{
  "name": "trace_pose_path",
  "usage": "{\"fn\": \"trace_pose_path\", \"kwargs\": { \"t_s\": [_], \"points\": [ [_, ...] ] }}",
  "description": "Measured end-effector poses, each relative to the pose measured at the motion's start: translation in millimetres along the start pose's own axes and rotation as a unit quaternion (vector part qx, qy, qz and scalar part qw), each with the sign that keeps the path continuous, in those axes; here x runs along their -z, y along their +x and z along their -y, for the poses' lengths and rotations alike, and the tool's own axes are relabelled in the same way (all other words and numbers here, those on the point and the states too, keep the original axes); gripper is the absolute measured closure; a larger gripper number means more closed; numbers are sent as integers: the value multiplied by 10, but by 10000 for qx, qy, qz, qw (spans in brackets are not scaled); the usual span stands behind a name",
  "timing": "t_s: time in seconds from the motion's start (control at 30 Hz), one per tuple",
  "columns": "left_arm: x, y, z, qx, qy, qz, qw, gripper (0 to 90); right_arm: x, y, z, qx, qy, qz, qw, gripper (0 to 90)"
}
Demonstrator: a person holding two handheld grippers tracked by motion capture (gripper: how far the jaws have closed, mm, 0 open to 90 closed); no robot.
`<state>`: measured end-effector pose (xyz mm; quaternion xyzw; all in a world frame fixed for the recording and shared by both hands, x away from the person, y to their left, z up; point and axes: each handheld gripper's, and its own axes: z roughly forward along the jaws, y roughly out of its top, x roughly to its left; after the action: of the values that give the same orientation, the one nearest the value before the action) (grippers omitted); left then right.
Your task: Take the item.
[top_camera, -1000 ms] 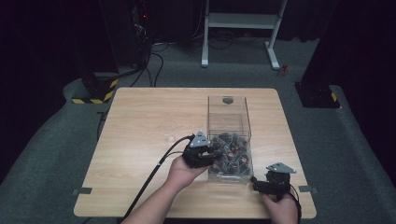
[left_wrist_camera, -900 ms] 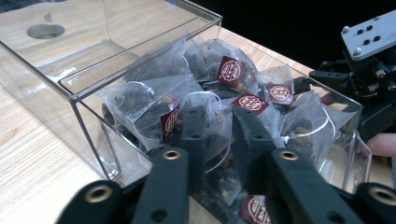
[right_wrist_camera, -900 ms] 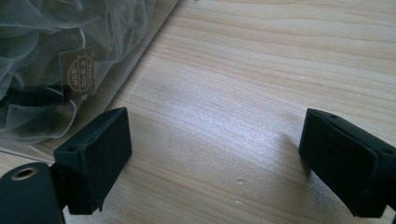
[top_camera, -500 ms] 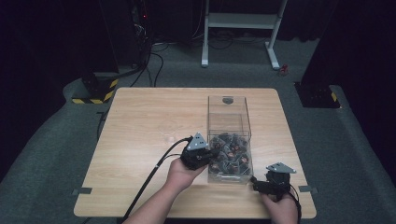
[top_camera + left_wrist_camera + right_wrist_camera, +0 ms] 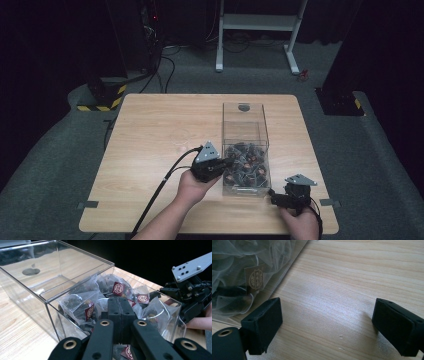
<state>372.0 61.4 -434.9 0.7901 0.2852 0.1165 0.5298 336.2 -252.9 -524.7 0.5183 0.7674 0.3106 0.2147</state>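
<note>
- Looks like the pick step: our left gripper (image 5: 121,305) is closed pad to pad over the sachets (image 5: 82,305), nothing visibly pinched.
- Sachets fill the near end of the clear box (image 5: 245,145).
- Right gripper (image 5: 325,326) wide open, empty, by the box wall.
- Next: reopen, take one.
- Crinkly translucent film, maroon labels; rigid acrylic walls.

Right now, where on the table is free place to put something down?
The wide wood left of the clear box and behind the left claw is bare. A narrower strip runs along the box's right side. The near edge is crowded: both hands, the right claw and the cable.
</note>
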Motion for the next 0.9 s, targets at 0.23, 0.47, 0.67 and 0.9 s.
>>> {"fn": "trace_pose_path", "kwargs": {
  "t_s": [0.23, 0.47, 0.67, 0.9],
  "points": [
    [41, -7, -18, -4, -110, -14, 9999, 898, -1, 0, 0, 5, -4, 3, 10000, 92],
    [87, 3, -25, -1, -177, -54, 9998, 898, -1, 0, 0, 6, -4, 2, 10000, 92],
    [125, 19, -26, 19, -217, -93, 9997, 898, 0, 0, 0, 6, -3, 2, 10000, 92],
    [154, 37, -19, 5, -255, -125, 9996, 898, 0, 0, 0, 7, -3, 0, 10000, 93]
  ]
}}
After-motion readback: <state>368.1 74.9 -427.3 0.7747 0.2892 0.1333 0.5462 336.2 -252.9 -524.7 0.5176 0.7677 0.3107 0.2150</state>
